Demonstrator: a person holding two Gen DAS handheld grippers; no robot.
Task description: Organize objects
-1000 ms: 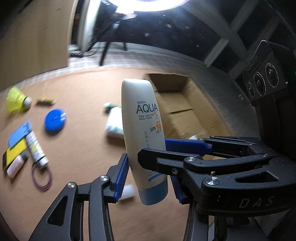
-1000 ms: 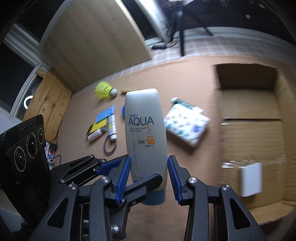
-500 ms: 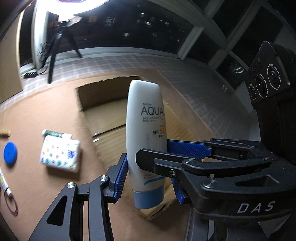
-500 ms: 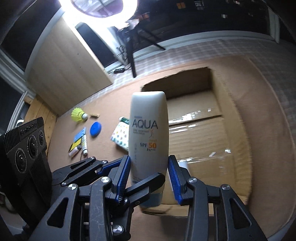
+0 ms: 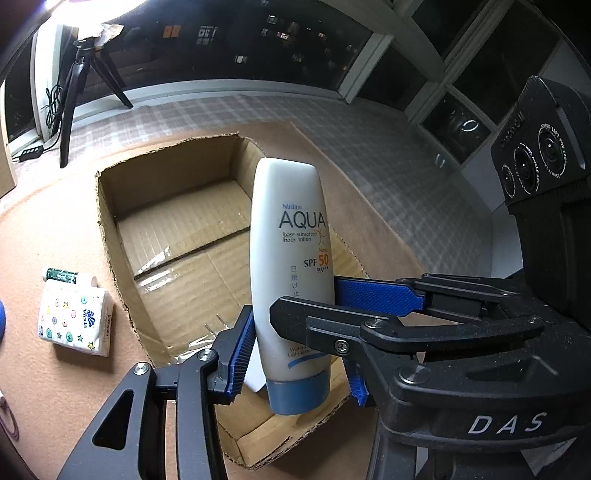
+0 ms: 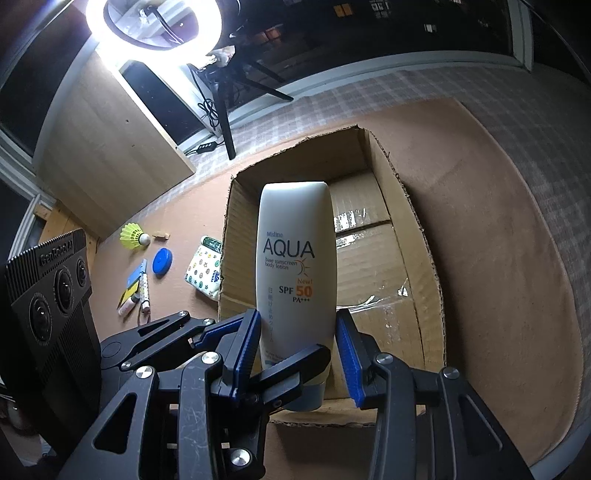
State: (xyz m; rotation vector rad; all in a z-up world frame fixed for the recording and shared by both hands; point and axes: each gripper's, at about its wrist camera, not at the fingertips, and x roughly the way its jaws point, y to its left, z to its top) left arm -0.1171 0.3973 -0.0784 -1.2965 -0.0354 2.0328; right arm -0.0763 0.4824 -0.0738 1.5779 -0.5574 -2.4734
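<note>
A white AQUA sunscreen tube (image 5: 290,258) with a blue cap pointing down is held upright by both grippers over the near end of an open cardboard box (image 5: 110,236). My left gripper (image 5: 295,354) is shut on its lower part. My right gripper (image 6: 299,350) also grips the tube (image 6: 297,273) there, its fingers crossing the left ones. The box (image 6: 424,229) lies on a brown mat and holds a small white item, mostly hidden behind the tube.
Left of the box lie a patterned tissue pack (image 5: 74,317), a green-capped tube (image 5: 61,275), a blue disc (image 6: 162,260), a yellow shuttlecock (image 6: 133,234) and several small items (image 6: 136,291). A tripod with ring light (image 6: 155,22) stands behind.
Both grippers have carried the tube rightward from over the loose items to above the box. The grip on it is unchanged.
</note>
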